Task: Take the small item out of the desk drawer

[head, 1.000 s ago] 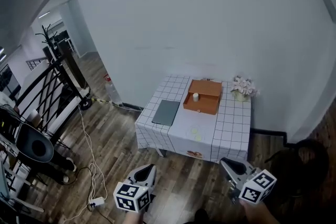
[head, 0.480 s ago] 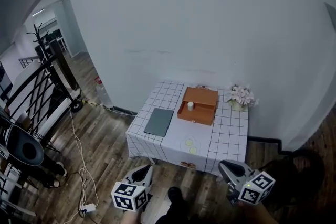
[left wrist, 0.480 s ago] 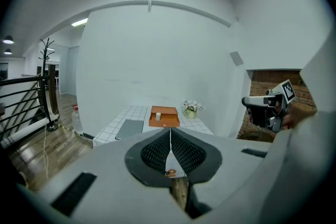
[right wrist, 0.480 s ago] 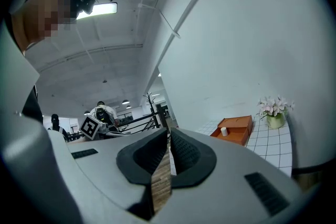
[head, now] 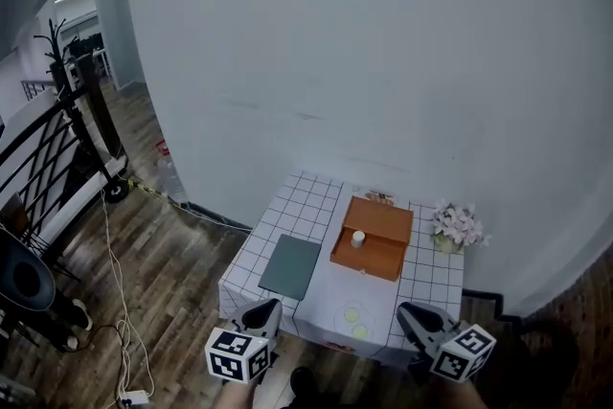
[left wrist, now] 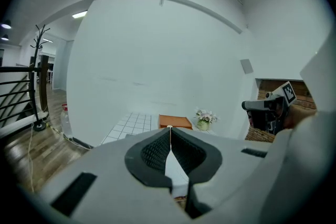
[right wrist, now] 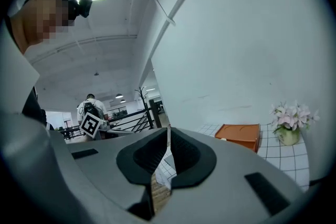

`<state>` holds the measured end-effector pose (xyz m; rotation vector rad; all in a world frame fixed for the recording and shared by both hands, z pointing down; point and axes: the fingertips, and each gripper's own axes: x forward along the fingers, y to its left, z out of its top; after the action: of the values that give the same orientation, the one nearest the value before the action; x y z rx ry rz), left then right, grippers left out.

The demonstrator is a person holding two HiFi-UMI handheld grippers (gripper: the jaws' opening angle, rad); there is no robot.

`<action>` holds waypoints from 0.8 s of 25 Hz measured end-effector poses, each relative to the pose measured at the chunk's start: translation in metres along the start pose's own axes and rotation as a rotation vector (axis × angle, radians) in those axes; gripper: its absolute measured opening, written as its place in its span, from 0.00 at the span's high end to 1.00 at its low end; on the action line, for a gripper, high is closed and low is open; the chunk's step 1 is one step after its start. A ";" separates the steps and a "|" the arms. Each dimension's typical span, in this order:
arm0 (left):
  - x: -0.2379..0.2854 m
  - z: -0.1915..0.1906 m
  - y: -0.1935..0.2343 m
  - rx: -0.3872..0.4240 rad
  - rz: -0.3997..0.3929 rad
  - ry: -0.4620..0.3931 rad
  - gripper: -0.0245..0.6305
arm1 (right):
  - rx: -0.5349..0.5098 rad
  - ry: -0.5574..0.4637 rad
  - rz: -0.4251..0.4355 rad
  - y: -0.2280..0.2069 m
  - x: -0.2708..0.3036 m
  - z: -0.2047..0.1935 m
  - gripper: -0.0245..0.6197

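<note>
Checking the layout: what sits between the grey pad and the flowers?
The orange box, with a small white item at its left side, as the head view shows.

No words, numbers or brand names can be read anywhere. The white cubes (head: 239, 357) on the left gripper (head: 270, 307) and right gripper (head: 403, 310) carry only black-and-white square code patterns. A small orange mark (head: 347, 347) on the front edge of the white checked tablecloth (head: 308, 204) may be print, but it is too small to tell.
</note>
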<state>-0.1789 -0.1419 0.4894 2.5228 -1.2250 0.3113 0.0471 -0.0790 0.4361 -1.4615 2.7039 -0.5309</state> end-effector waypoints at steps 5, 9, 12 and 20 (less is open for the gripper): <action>0.042 0.025 0.052 0.001 -0.009 0.022 0.94 | 0.004 0.011 -0.017 -0.024 0.068 0.016 0.94; 0.072 0.037 0.076 0.003 -0.014 0.038 0.94 | -0.002 0.030 -0.011 -0.037 0.105 0.020 0.94; 0.092 0.043 0.076 0.002 -0.022 0.053 0.94 | 0.005 0.047 -0.009 -0.054 0.117 0.023 0.93; 0.135 0.053 0.054 -0.006 0.015 0.081 0.94 | 0.022 0.071 0.023 -0.114 0.131 0.034 0.93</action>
<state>-0.1366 -0.2911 0.4951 2.4716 -1.2121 0.4088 0.0715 -0.2528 0.4571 -1.4320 2.7554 -0.6209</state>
